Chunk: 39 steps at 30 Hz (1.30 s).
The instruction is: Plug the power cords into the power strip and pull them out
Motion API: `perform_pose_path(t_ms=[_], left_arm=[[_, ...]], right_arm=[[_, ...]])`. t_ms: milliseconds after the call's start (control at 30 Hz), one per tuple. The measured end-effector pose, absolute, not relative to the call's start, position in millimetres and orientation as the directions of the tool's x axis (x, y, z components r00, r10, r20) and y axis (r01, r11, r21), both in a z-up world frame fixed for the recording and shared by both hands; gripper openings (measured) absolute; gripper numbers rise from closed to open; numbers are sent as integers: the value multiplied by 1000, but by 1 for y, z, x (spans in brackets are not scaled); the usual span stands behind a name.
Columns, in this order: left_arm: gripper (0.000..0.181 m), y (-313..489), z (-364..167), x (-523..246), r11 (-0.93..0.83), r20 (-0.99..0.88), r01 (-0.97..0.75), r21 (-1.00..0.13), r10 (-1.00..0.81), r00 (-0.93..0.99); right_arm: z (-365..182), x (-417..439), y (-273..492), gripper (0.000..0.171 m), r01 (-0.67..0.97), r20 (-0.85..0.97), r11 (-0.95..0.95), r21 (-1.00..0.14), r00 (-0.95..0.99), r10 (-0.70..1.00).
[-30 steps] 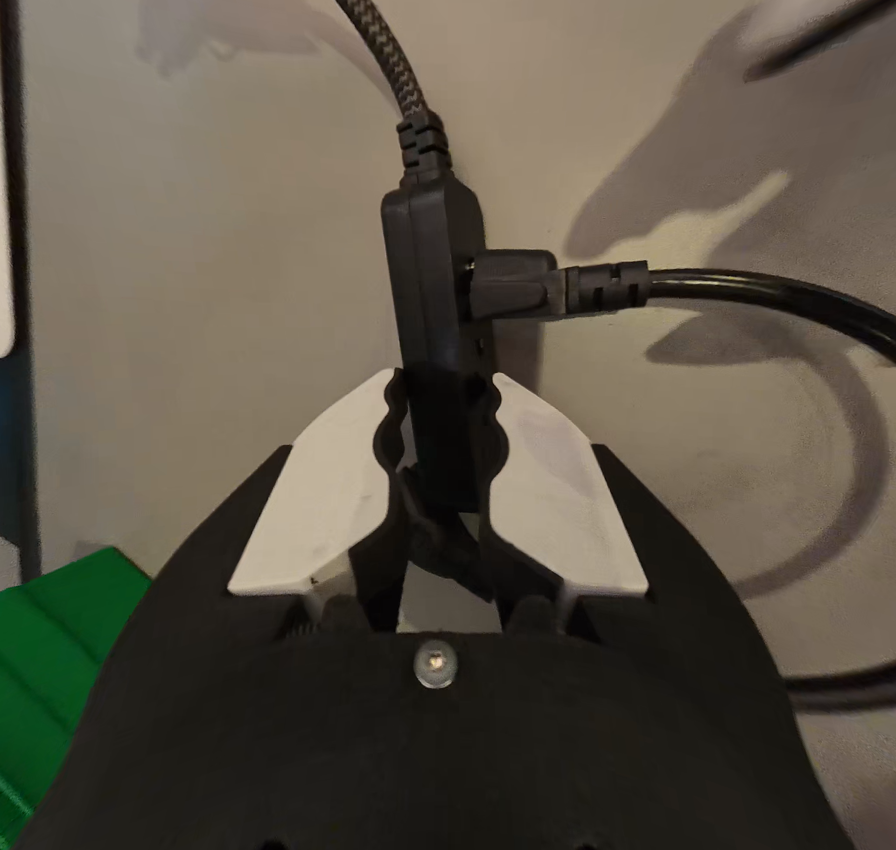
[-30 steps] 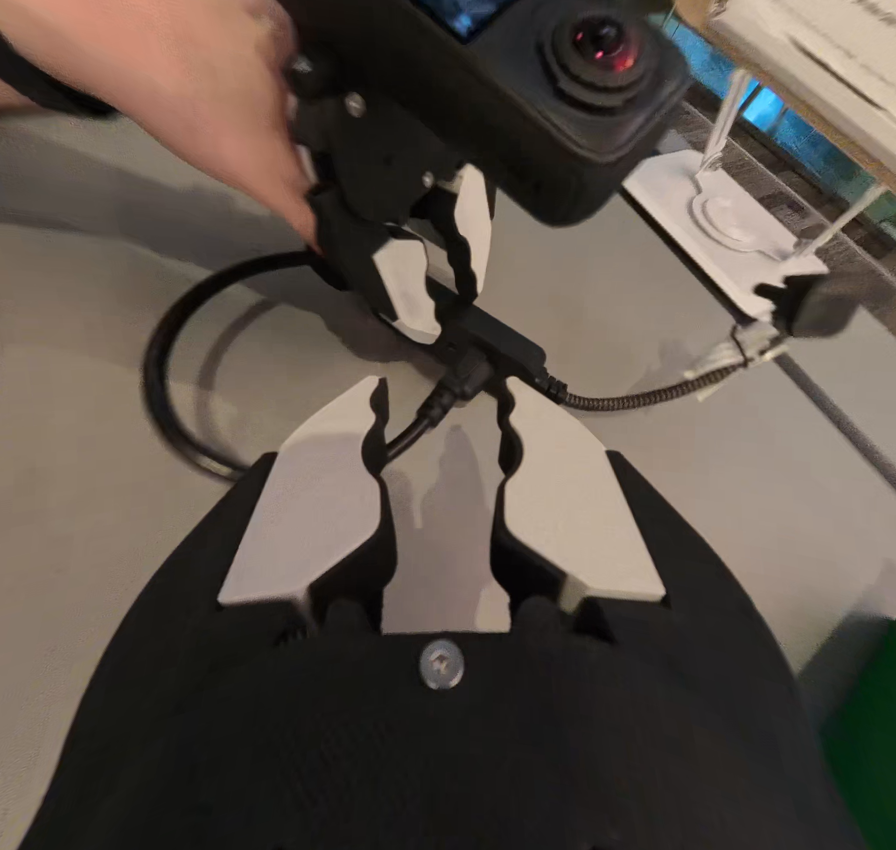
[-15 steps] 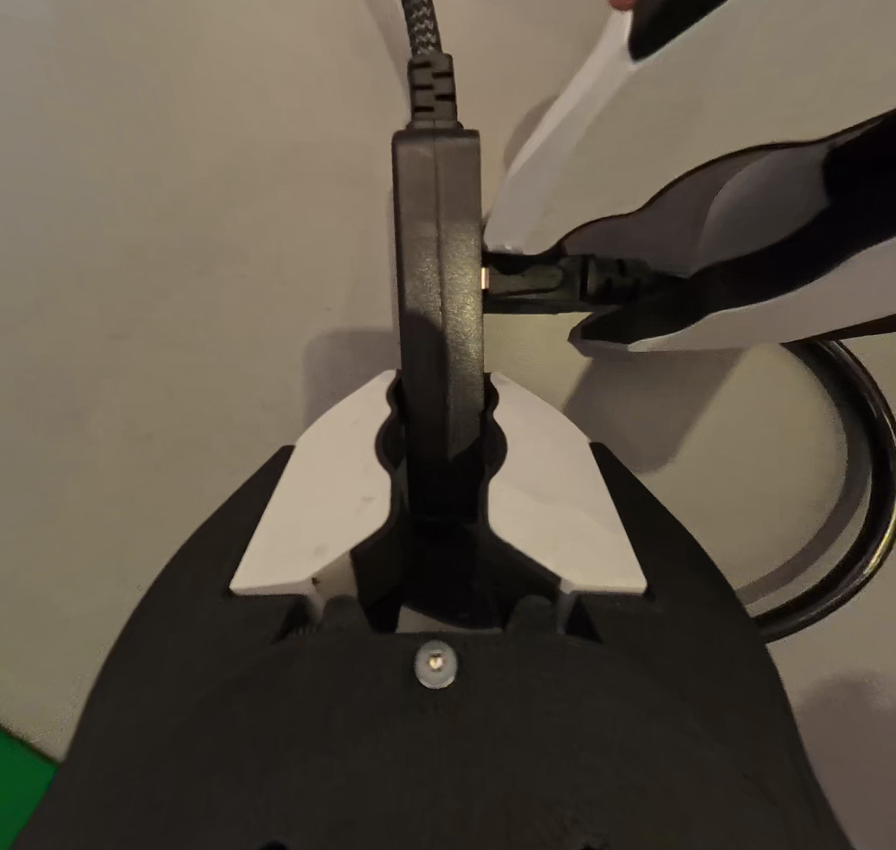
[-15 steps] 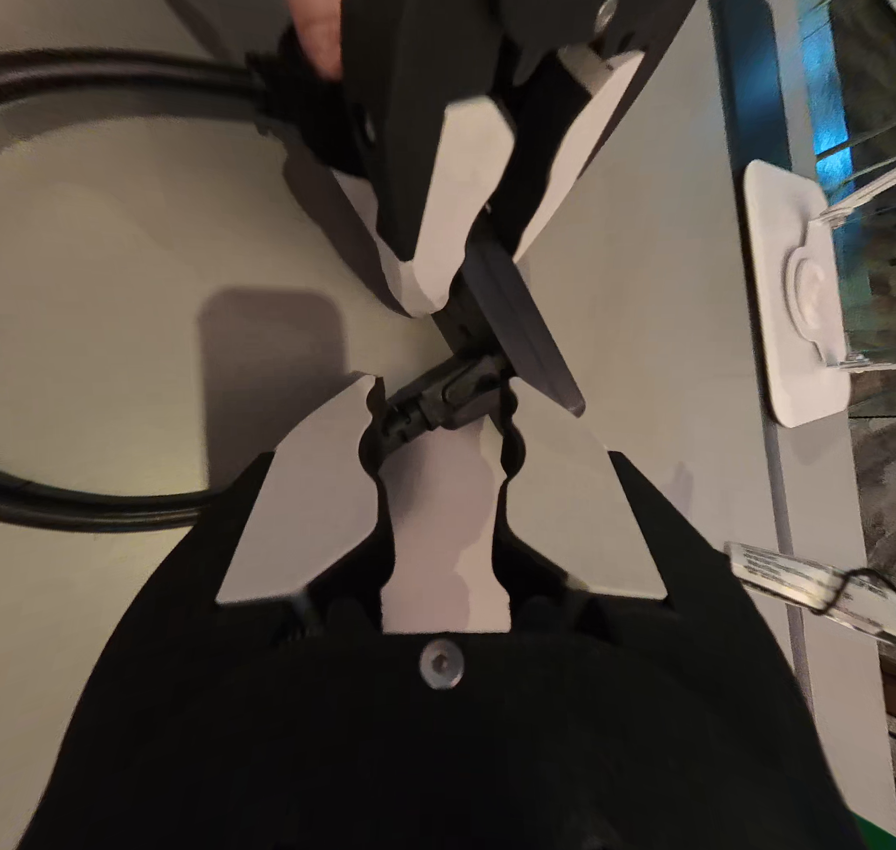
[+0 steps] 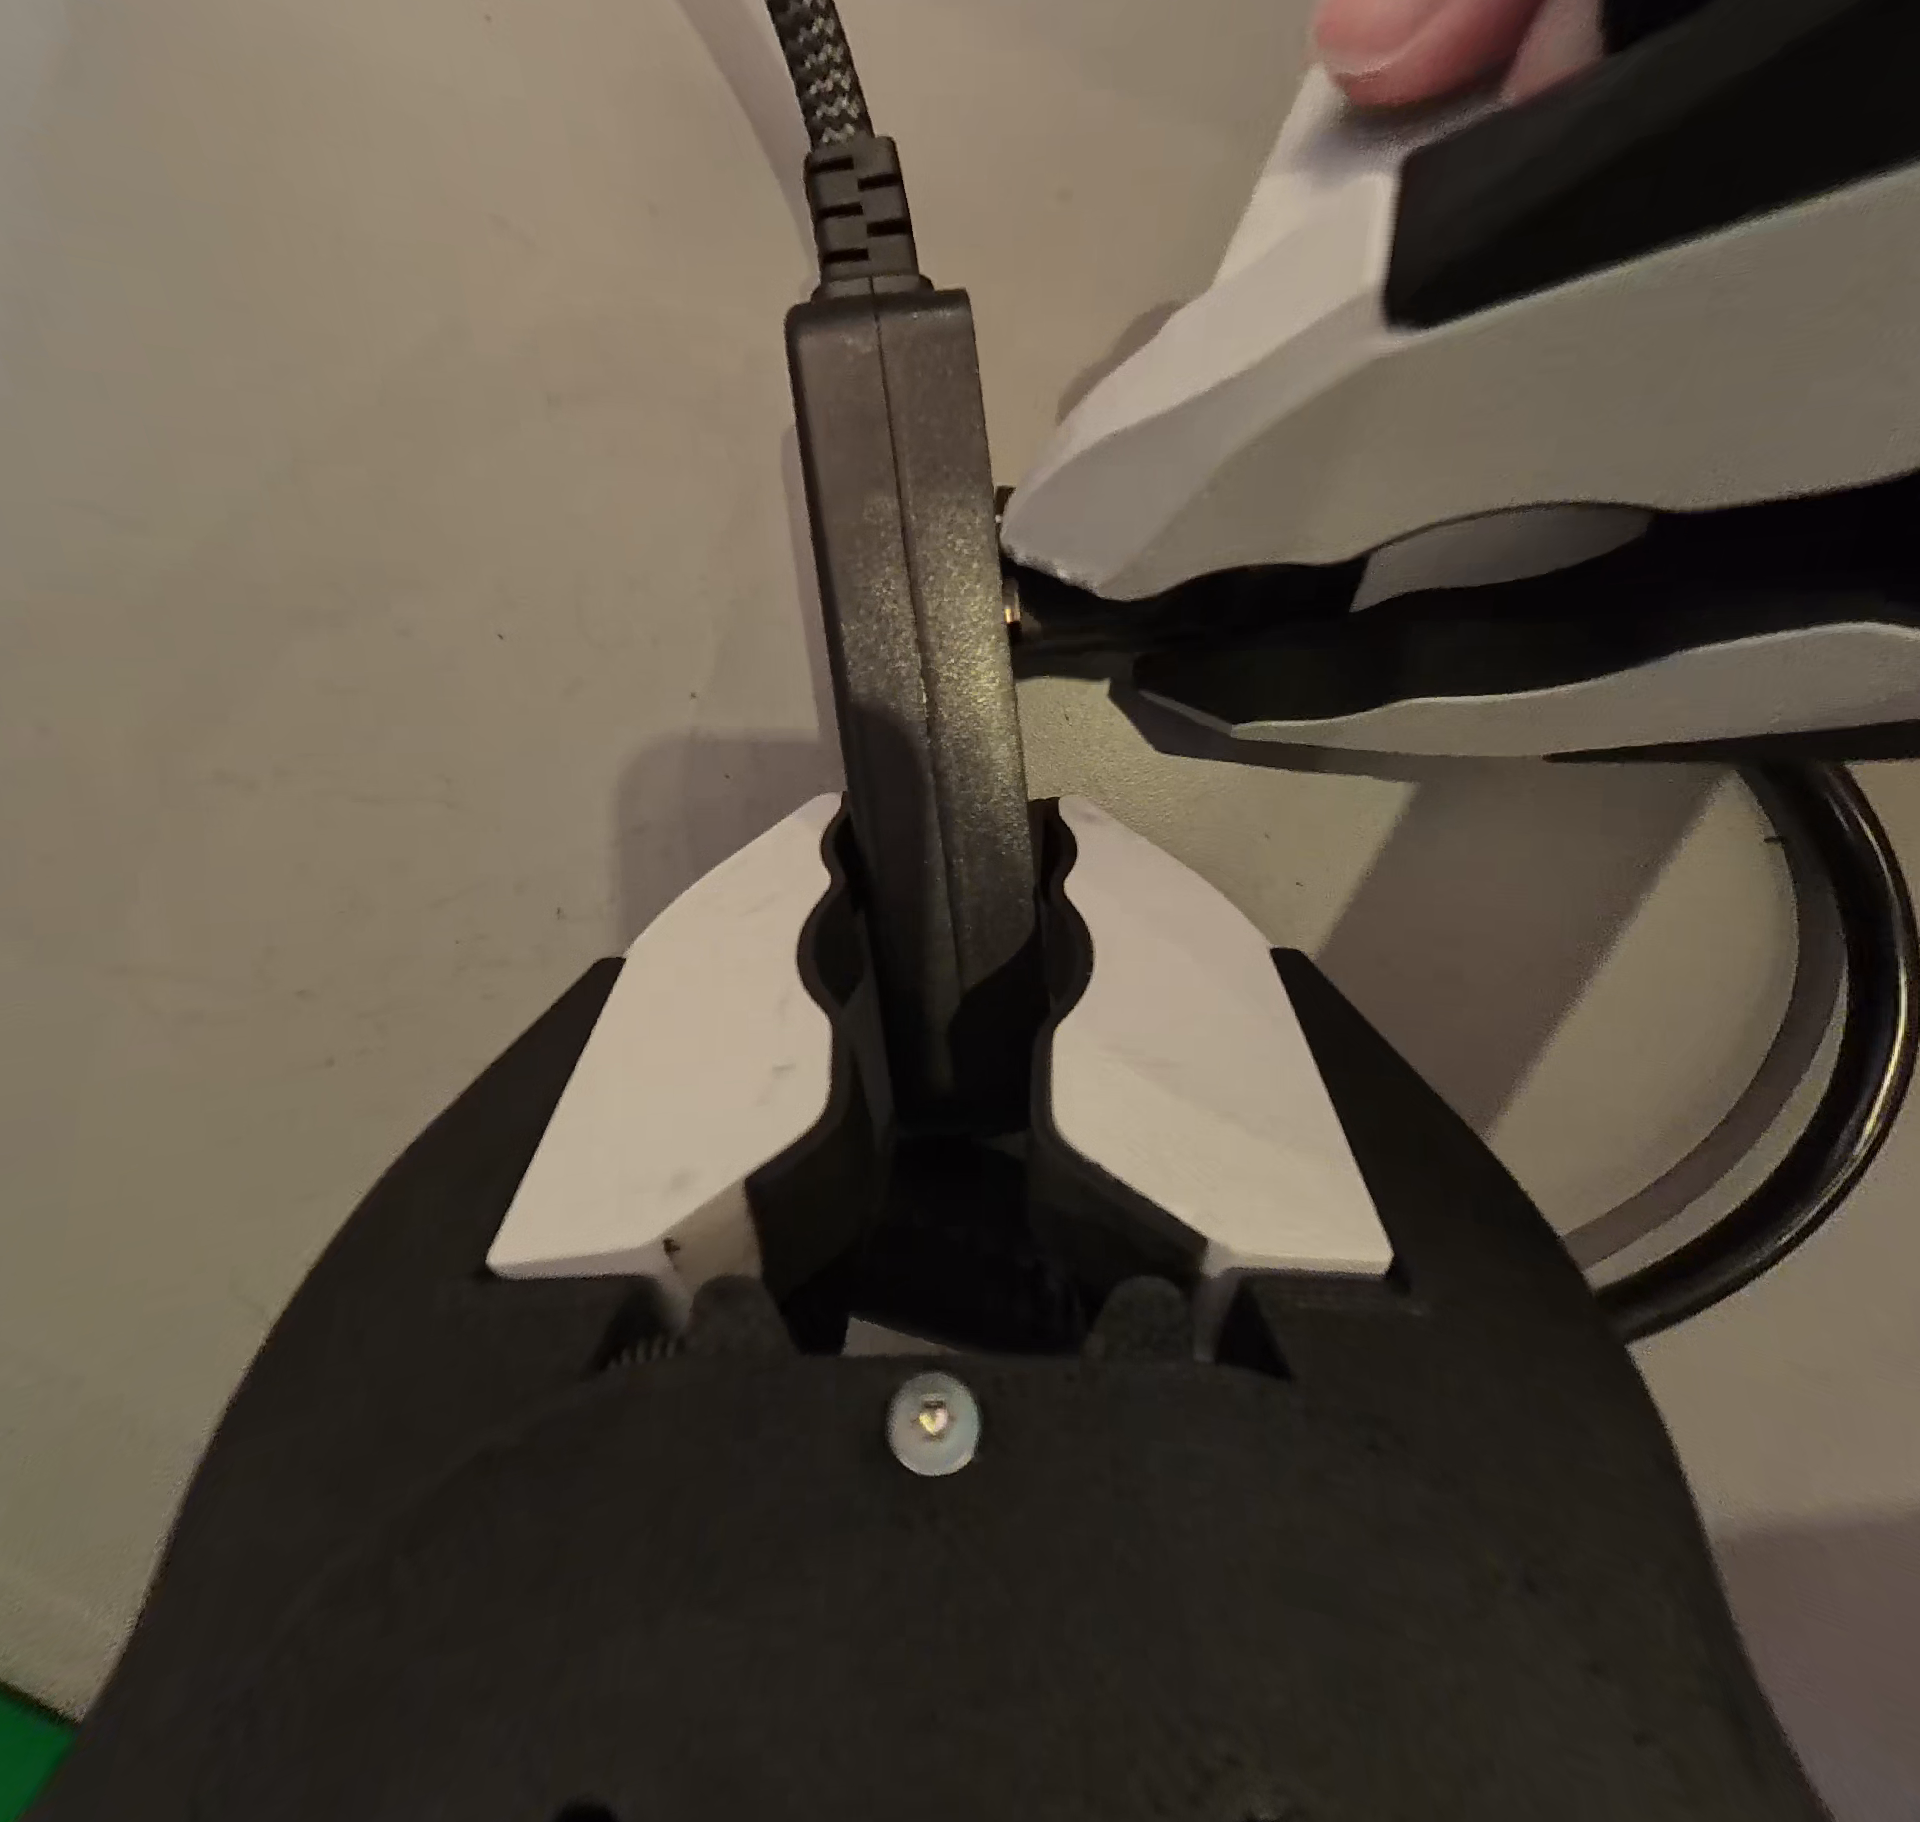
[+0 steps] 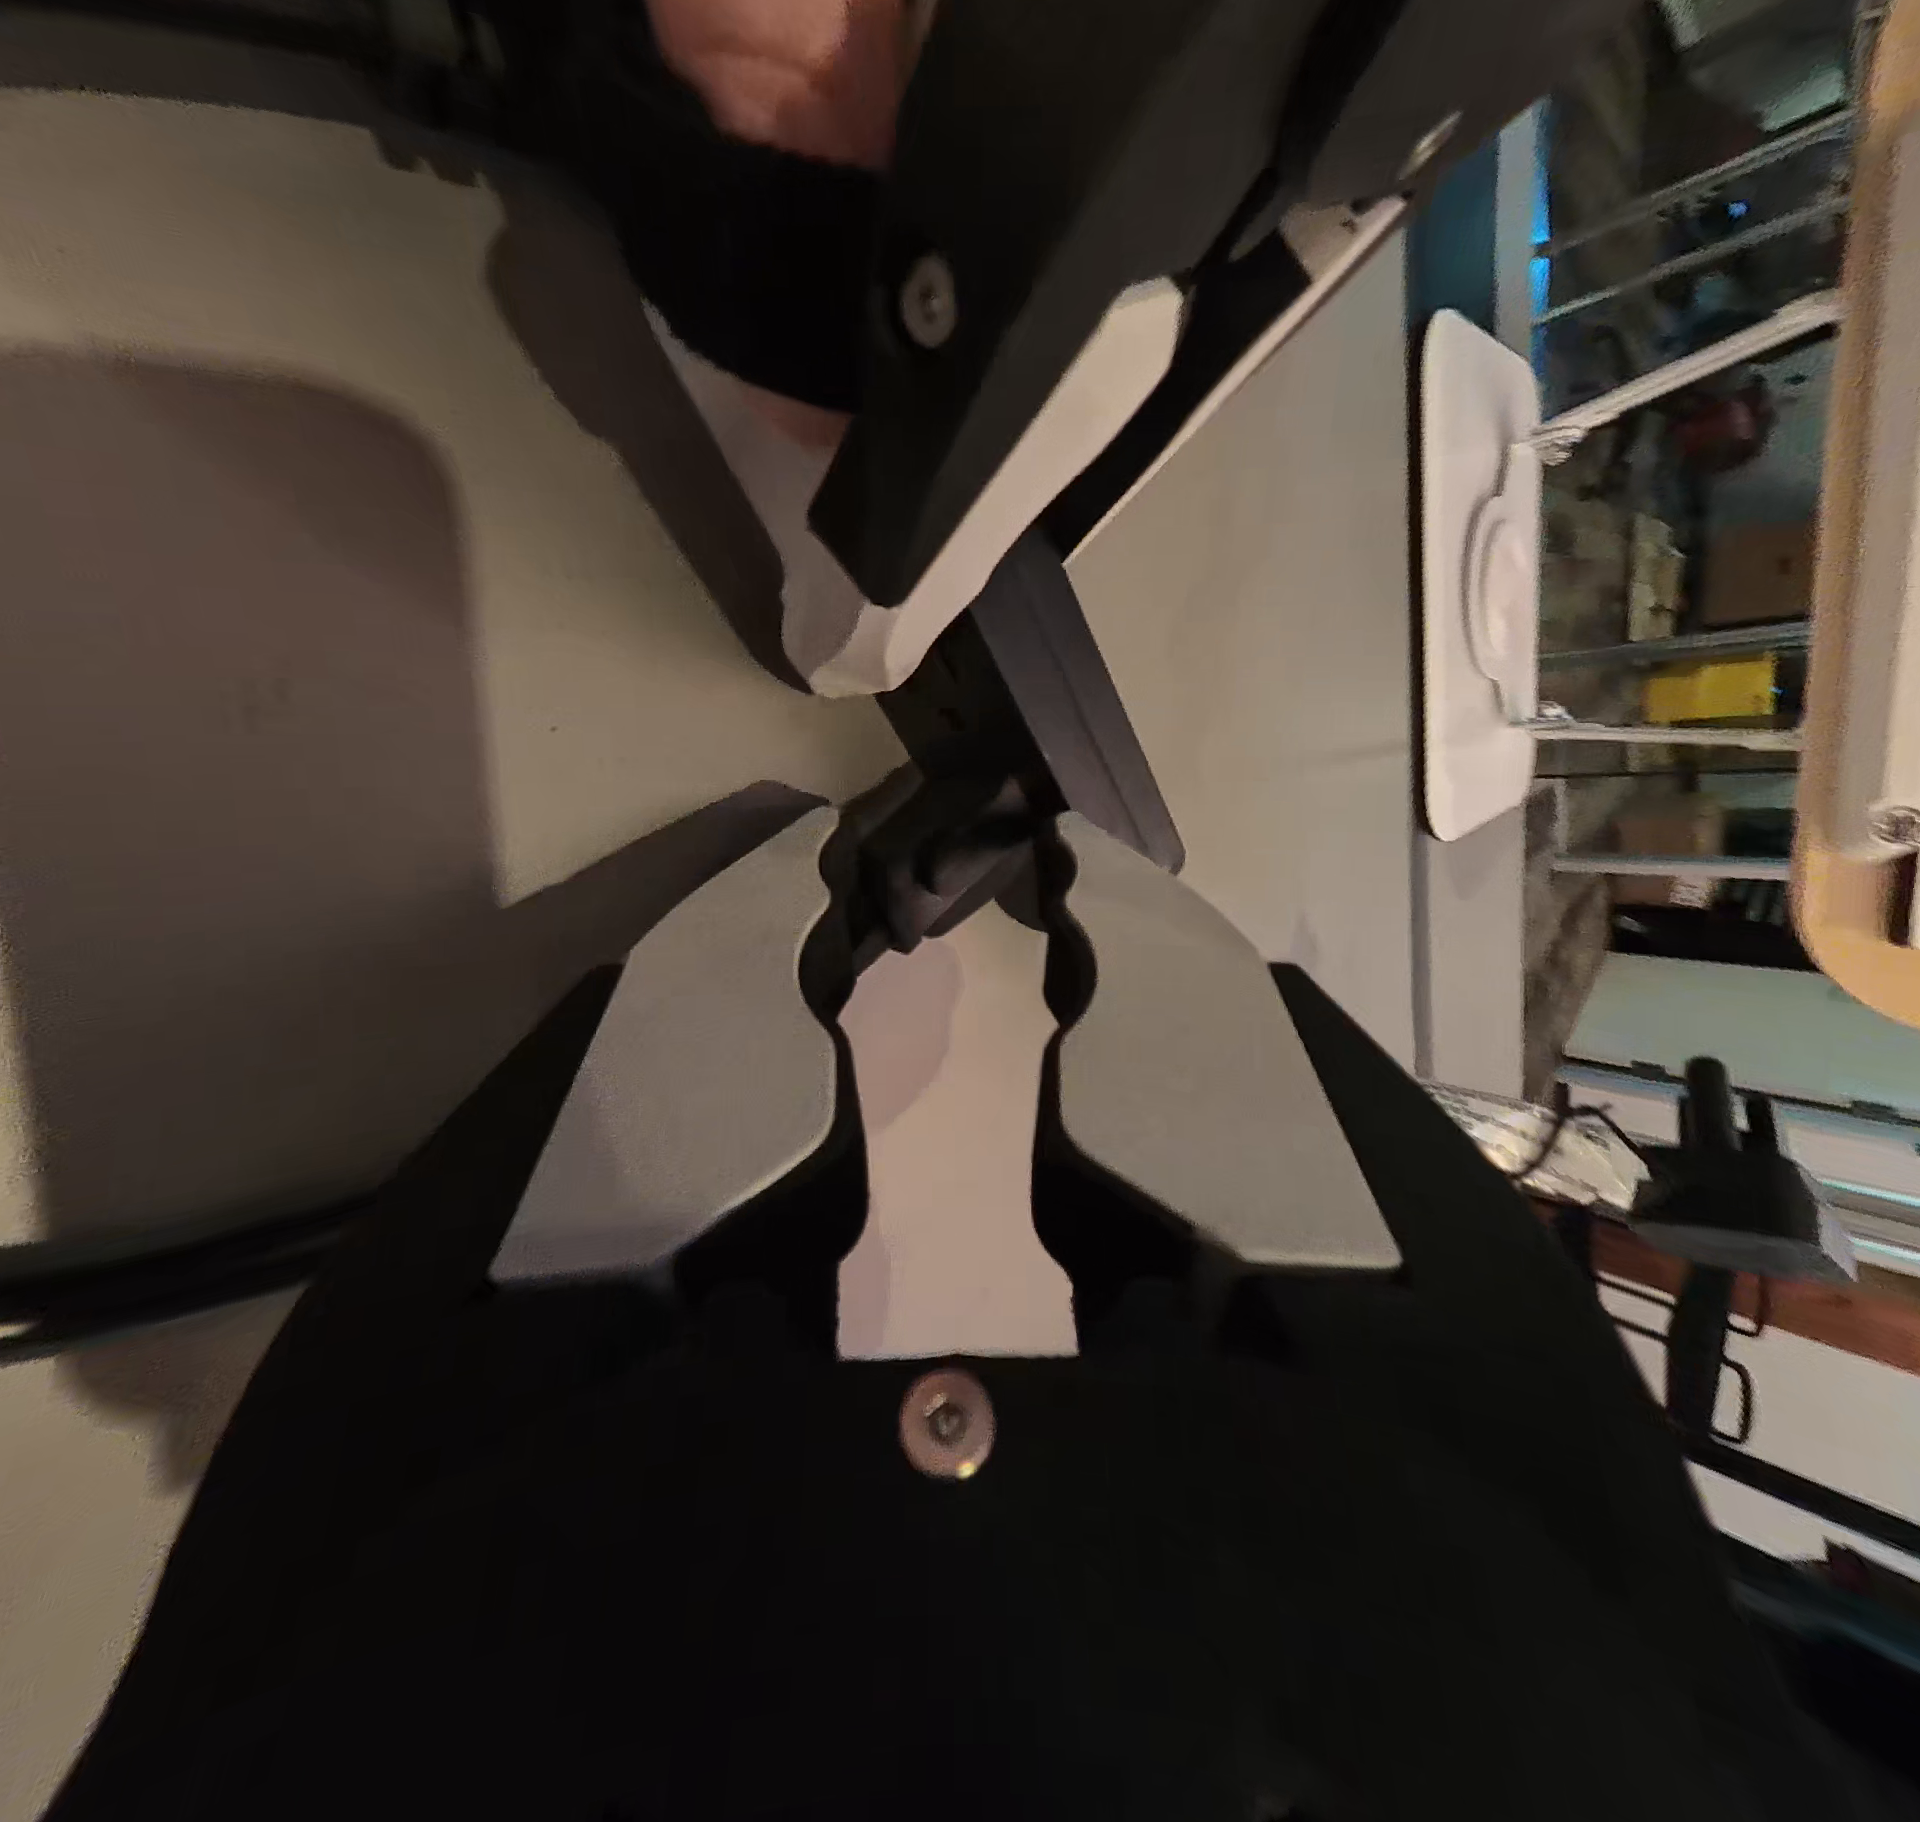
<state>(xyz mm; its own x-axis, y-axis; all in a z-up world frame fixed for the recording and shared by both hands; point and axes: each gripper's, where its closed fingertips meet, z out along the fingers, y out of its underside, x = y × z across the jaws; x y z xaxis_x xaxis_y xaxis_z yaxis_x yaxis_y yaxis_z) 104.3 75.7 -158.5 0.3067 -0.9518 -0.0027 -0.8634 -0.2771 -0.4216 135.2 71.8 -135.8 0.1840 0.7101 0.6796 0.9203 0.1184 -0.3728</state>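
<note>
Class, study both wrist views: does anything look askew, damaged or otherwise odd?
Nothing looks damaged. One oddity: the plug isn't flush with the power strip; a sliver of metal prong shows where the right gripper clamps it.

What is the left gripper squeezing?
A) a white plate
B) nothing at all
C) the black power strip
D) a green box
C: in the left wrist view the left gripper has its two white fingers pressed against both sides of the black power strip, which stands up between them.
</note>
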Motion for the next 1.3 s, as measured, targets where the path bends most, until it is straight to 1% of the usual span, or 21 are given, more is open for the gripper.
perform_pose_path(t_ms=[100,133,167,267,500,567,667,733,833,900,1033,1100,1167,1200,1233,1300], left_arm=[[30,76,-159,104,-291,-3,-863,-413,-947,320],[30,76,-159,104,-289,-1,-864,-413,-948,318],[30,76,-159,105,-291,1,-863,-414,-948,319],[30,76,-159,105,-281,-1,-864,-418,-951,309],[30,75,-159,105,-272,0,-865,-422,-954,300],[31,75,-159,105,-265,-2,-868,-419,-956,293],[30,75,-159,105,-268,-1,-870,-414,-956,294],[30,75,-159,105,-267,-2,-869,-417,-956,294],[30,75,-159,105,-265,-6,-866,-424,-955,295],[30,75,-159,105,-262,-6,-865,-427,-956,292],[30,75,-160,106,-250,-5,-865,-435,-960,280],[29,75,-159,107,-244,-2,-865,-439,-962,272],[29,76,-159,107,-251,6,-860,-444,-961,278],[29,77,-159,107,-260,12,-855,-448,-958,286],[29,77,-159,108,-274,21,-847,-455,-955,297],[29,77,-159,109,-305,38,-833,-461,-945,325]], right_arm=[[-132,134,71,36,919,740,161,-361,177,649],[-134,133,69,34,917,733,171,-361,166,659],[-136,133,68,26,914,713,168,-369,163,682],[-136,132,68,30,909,688,186,-373,136,713],[-138,133,67,35,918,688,273,-287,-1,725],[-139,134,67,36,916,677,281,-287,-14,736],[-140,136,65,40,937,621,249,-246,-45,783],[-140,138,63,41,955,572,226,-192,-79,816],[-139,139,61,41,960,495,234,-153,-131,859],[-138,139,60,41,955,447,257,-149,-166,879],[-136,138,59,37,947,355,260,-190,-181,917],[-135,138,59,36,945,340,242,-218,-159,927],[-135,137,60,35,948,340,165,-274,-65,938],[-135,136,59,34,941,329,86,-326,28,944],[-134,137,59,39,924,304,-11,-383,138,943],[-130,144,65,42,838,250,-233,-493,393,885]])
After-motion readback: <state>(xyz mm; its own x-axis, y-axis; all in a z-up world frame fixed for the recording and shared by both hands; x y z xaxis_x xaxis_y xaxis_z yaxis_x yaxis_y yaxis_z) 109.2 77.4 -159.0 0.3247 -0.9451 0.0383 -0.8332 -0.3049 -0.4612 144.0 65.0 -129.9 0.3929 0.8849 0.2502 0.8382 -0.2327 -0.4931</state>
